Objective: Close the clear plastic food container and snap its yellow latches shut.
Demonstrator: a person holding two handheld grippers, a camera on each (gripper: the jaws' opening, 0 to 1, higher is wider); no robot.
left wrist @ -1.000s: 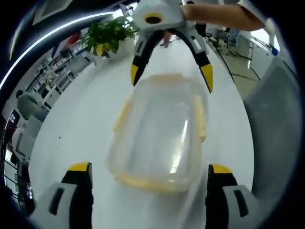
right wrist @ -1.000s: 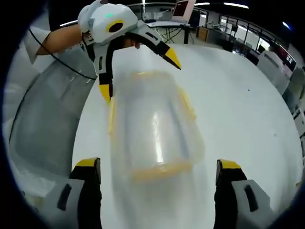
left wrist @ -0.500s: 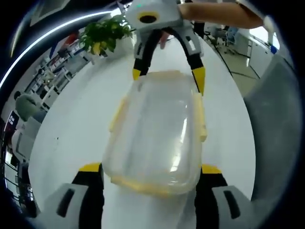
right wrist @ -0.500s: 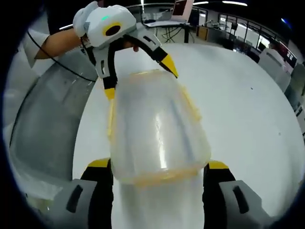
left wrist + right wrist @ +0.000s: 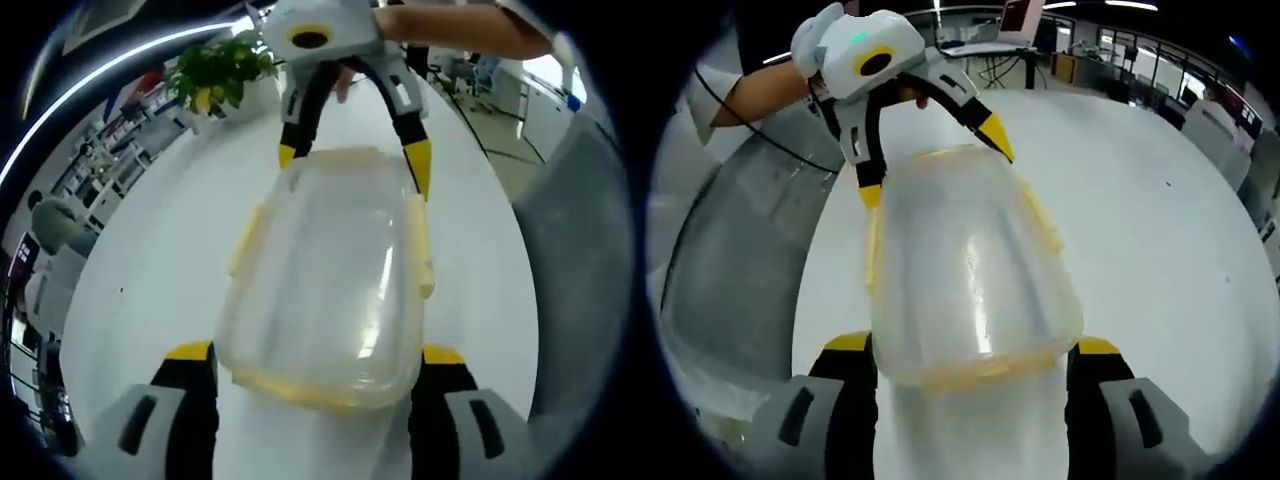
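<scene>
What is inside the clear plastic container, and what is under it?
The clear container looks empty through its lid; glare blurs parts. Under it lies the white table. Both claws, left and right, straddle its ends, hiding whether the yellow end latches are snapped.

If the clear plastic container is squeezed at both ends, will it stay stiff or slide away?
The clear plastic container looks empty, so it is probably light. Its thin clear walls may flex a little under pressure. The white table looks smooth, so it could slide unless both hand-held grippers hold its ends.

White table [image 5: 160, 260], potted green plant [image 5: 222, 72] at its far edge, laptop [image 5: 1025, 18] on a distant desk
</scene>
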